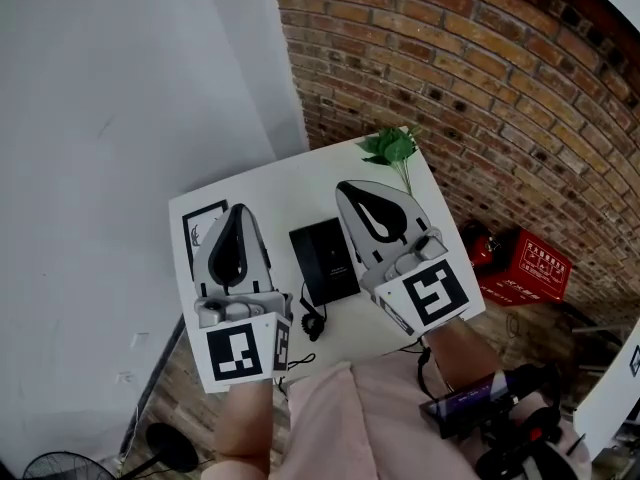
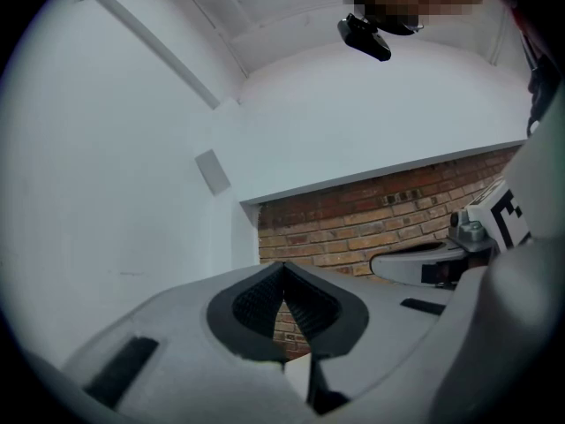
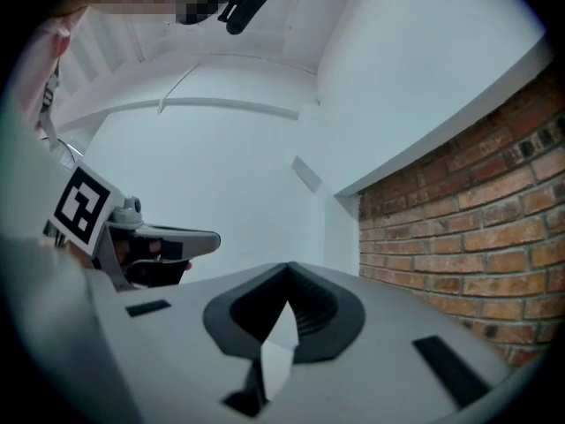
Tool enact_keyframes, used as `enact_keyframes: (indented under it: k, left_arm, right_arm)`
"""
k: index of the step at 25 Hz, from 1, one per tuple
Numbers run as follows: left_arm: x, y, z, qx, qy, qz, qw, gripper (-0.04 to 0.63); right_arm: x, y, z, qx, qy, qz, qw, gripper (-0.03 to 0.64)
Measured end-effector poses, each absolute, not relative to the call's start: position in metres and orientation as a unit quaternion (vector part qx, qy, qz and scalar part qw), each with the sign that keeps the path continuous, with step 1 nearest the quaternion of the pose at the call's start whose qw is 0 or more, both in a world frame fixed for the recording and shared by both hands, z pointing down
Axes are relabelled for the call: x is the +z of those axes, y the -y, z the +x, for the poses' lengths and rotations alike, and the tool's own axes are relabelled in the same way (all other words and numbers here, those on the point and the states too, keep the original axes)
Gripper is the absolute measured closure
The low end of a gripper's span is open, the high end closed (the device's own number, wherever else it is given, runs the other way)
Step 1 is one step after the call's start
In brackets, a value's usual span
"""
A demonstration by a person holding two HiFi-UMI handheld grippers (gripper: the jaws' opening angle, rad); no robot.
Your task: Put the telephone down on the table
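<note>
On the table lies the telephone.

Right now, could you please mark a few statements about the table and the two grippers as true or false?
1. The phone lies on the table. True.
2. The left gripper holds the phone. False: its jaws are together with nothing between them, and it hangs above the table.
3. The right gripper is shut and empty. True.
4. The leaves lie at the table's near edge, by the person. False: they lie at the far corner, by the brick wall.
5. The red box stands on the table. False: it sits on the floor beside the table.
</note>
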State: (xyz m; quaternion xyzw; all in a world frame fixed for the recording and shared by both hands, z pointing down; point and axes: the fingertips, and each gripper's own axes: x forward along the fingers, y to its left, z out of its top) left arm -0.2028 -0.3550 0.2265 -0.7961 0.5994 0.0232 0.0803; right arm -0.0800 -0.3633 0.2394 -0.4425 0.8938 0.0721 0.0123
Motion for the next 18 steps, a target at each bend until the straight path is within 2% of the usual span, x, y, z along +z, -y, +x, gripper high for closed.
enact_keyframes:
  k: [18]
  left_arm:
    - [0.2346, 0.3582, -0.1959, 0.007, -0.600, -0.796, 0.083, 0.595]
  right_arm:
    - [0.2429, 0.3682, -0.0837, 0.072, -0.898, -0.435, 0.016, 0.613]
